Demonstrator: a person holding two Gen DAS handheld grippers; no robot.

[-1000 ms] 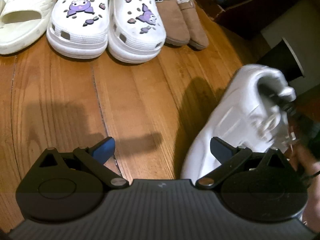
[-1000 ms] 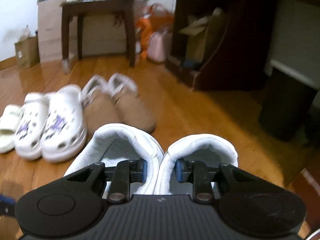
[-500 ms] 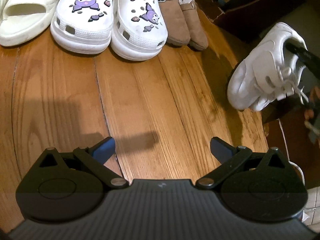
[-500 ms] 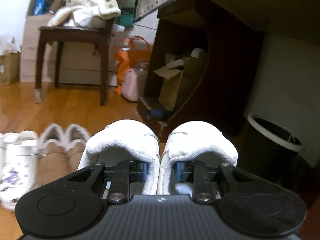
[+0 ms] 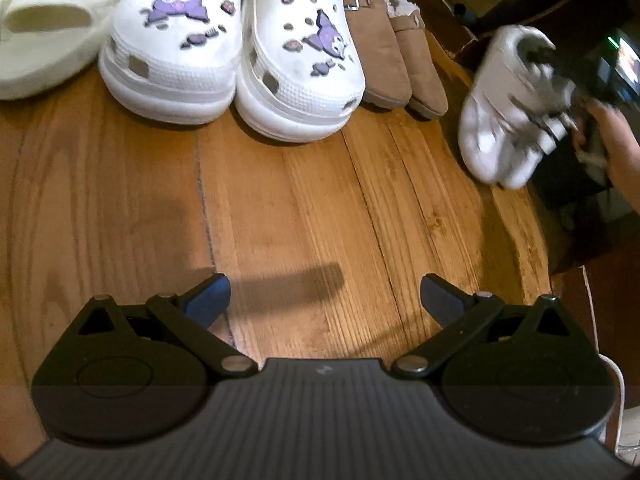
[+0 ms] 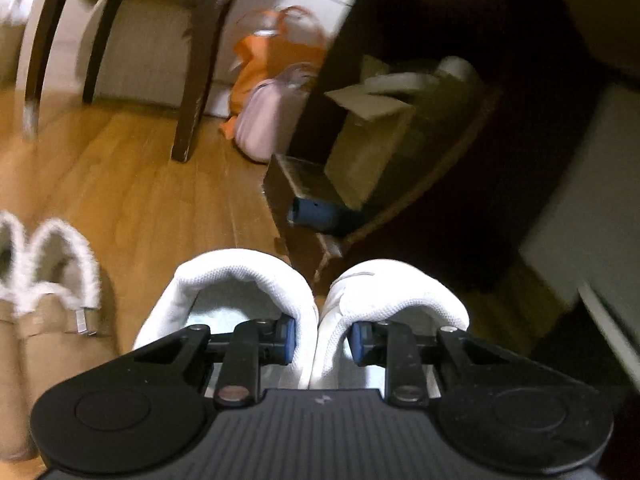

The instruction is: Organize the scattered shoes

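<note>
My right gripper (image 6: 320, 338) is shut on a pair of white sneakers (image 6: 248, 280), one finger inside each shoe, pinching their two inner collars together. In the left wrist view the same white sneakers (image 5: 504, 120) hang toe-down above the floor at the right end of the shoe row, held up by a hand (image 5: 616, 152). My left gripper (image 5: 324, 296) is open and holds nothing, hovering over bare wood floor. Ahead of it stand a cream slide (image 5: 48, 32), two white clogs with purple charms (image 5: 232, 48) and a pair of tan fur-lined slippers (image 5: 396, 60).
The tan slippers (image 6: 48, 312) sit left of the sneakers in the right wrist view. Beyond are chair legs (image 6: 192, 80), an orange bag (image 6: 264, 60), a pink bag (image 6: 264, 120) and a dark cabinet with cardboard boxes (image 6: 372, 136). Wood floor (image 5: 300, 208) lies before the row.
The right gripper has carried the white sneakers away from beside the left gripper to the far right end of the row, past the tan slippers. The left gripper has edged closer to the shoes.
</note>
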